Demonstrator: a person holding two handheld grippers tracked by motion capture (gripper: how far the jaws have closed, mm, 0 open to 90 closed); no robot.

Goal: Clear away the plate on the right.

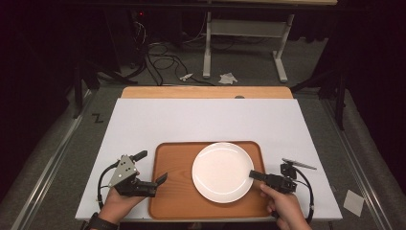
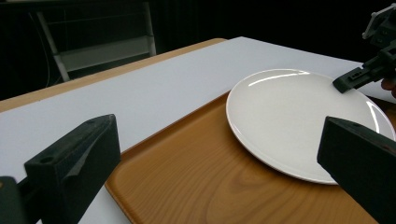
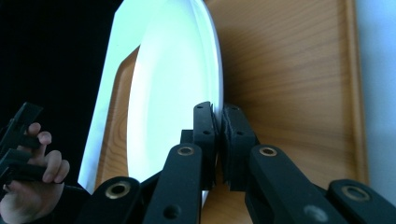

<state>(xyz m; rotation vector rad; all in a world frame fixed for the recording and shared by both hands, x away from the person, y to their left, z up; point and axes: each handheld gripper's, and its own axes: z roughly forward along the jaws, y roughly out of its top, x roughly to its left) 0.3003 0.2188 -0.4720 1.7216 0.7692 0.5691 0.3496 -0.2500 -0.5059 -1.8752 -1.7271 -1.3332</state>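
Note:
A white plate (image 1: 221,171) lies on a wooden tray (image 1: 172,163) at the near middle of the table. My right gripper (image 1: 252,174) reaches in from the right and is shut on the plate's right rim; in the right gripper view its jaws pinch the plate's edge (image 3: 212,70) with the tray (image 3: 289,70) behind. To the left, my left gripper (image 1: 152,166) stands open over the tray's left edge, holding nothing. The left gripper view looks between those wide jaws at the tray (image 2: 187,172), the plate (image 2: 299,121) and the right gripper (image 2: 348,83) at its far rim.
The tray rests on a white sheet (image 1: 206,120) that covers most of the wooden table (image 1: 206,92). Cables (image 1: 163,62) and a white desk frame (image 1: 244,43) stand on the floor beyond. A paper scrap (image 1: 353,202) lies on the floor at the right.

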